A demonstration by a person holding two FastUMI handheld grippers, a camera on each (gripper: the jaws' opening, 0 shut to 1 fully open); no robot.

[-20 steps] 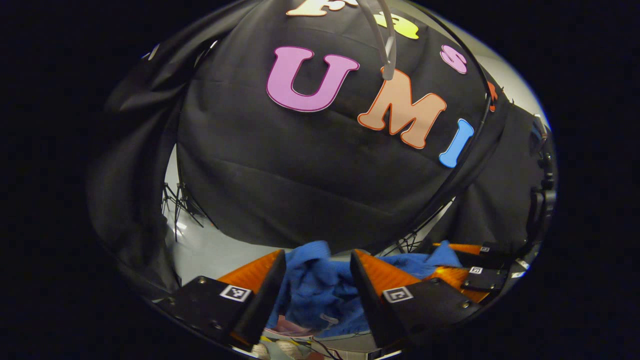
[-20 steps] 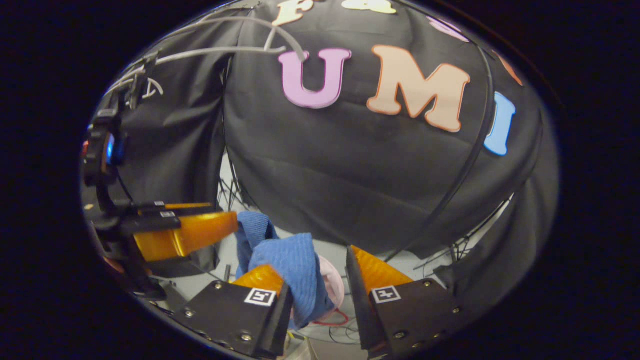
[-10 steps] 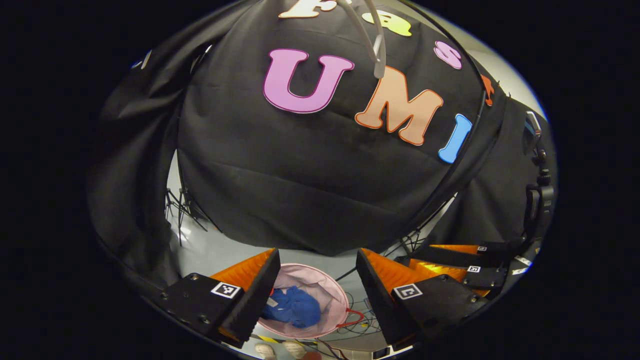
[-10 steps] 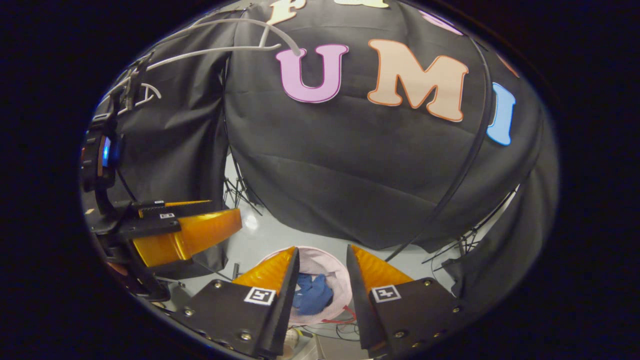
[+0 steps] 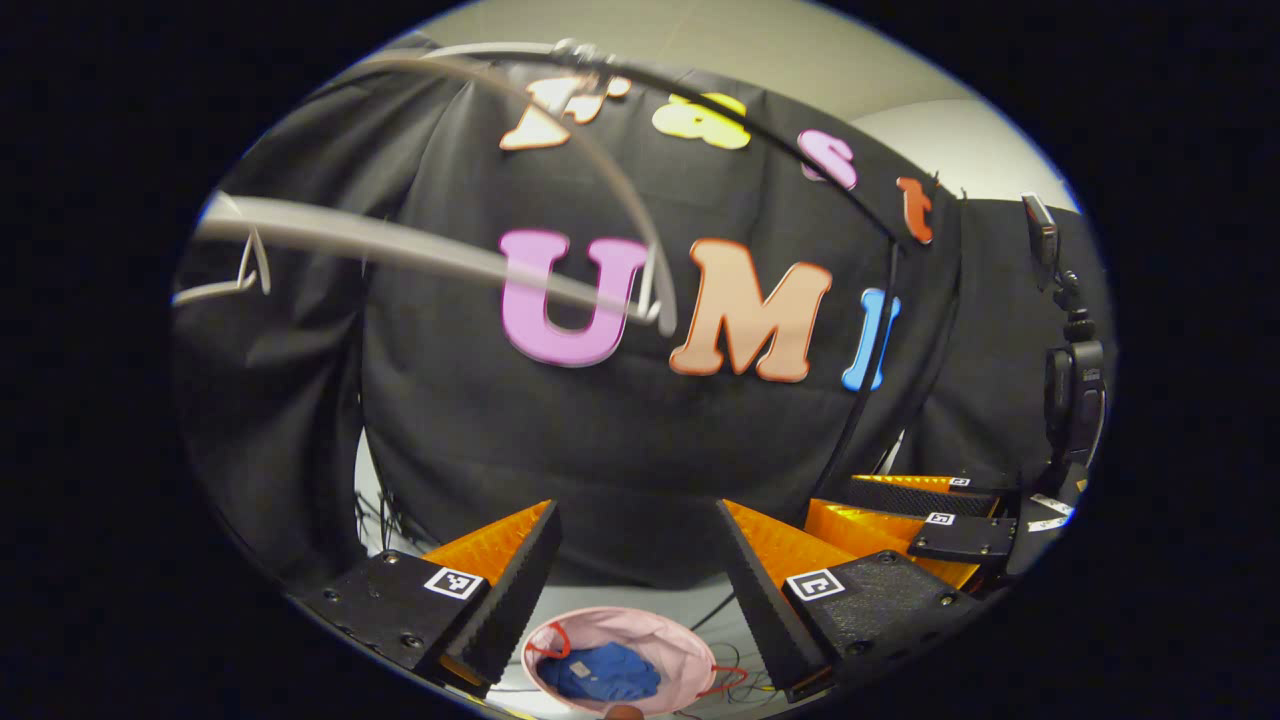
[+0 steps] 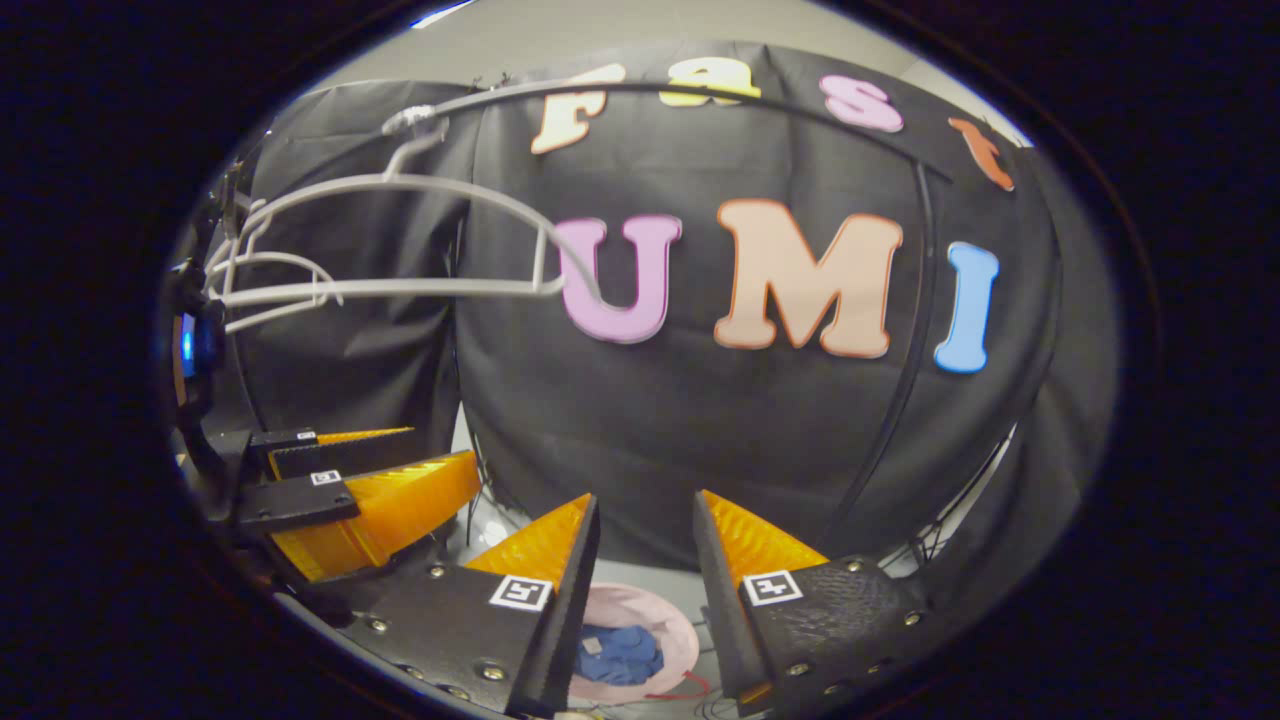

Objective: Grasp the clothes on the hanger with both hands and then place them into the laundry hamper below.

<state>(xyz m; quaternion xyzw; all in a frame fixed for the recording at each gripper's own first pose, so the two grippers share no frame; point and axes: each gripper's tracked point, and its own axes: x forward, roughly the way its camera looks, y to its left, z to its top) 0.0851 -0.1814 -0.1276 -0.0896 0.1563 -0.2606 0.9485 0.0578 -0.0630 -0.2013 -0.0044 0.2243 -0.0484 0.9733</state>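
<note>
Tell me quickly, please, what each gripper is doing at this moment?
Left gripper: open, holding nothing; the blue garment lies in the pink hamper below.
Right gripper: open, holding nothing.

Both views were dim overall, the black cloth soaking up most of the light, while the pale floor strip (image 6: 480,520) and upper wall (image 5: 960,150) stood out brighter. Light seemed to come from above. Fisheye distortion bent straight lines strongly towards the edges. In the left gripper view the grey hanger (image 5: 420,250) was smeared and soft, perhaps from motion; in the right gripper view it (image 6: 400,240) looked sharper. The blue clothes (image 5: 600,672) in the hamper (image 5: 690,665) were small but fairly clear.
</note>
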